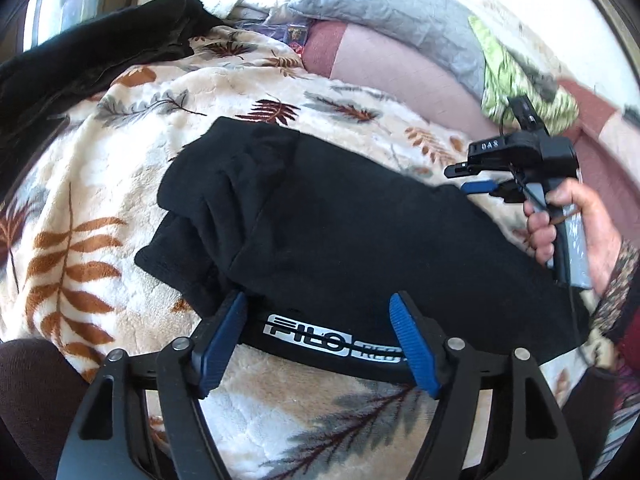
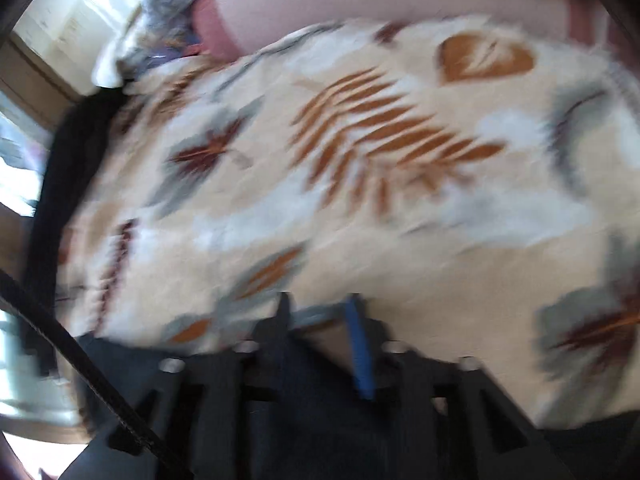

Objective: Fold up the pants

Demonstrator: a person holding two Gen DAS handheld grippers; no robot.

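Note:
The black pants (image 1: 320, 220) lie folded in a bundle on the leaf-patterned blanket (image 1: 100, 208). Their waistband with a silver logo (image 1: 312, 334) is at the near edge. My left gripper (image 1: 318, 312) is open, with its blue pads (image 1: 222, 340) on either side of the waistband and not pressing on it. A person's hand (image 1: 568, 220) holds my right gripper (image 1: 468, 179) just off the right end of the pants. In the blurred right wrist view, my right gripper (image 2: 320, 314) is open over bare blanket (image 2: 360, 200), with nothing between its fingers.
A second black garment (image 1: 80, 60) is heaped at the far left. A grey quilted pillow (image 1: 380, 8), a pink cover (image 1: 380, 76) and a green patterned cloth (image 1: 516, 80) lie at the back. A black cable (image 2: 80, 344) crosses the lower left of the right wrist view.

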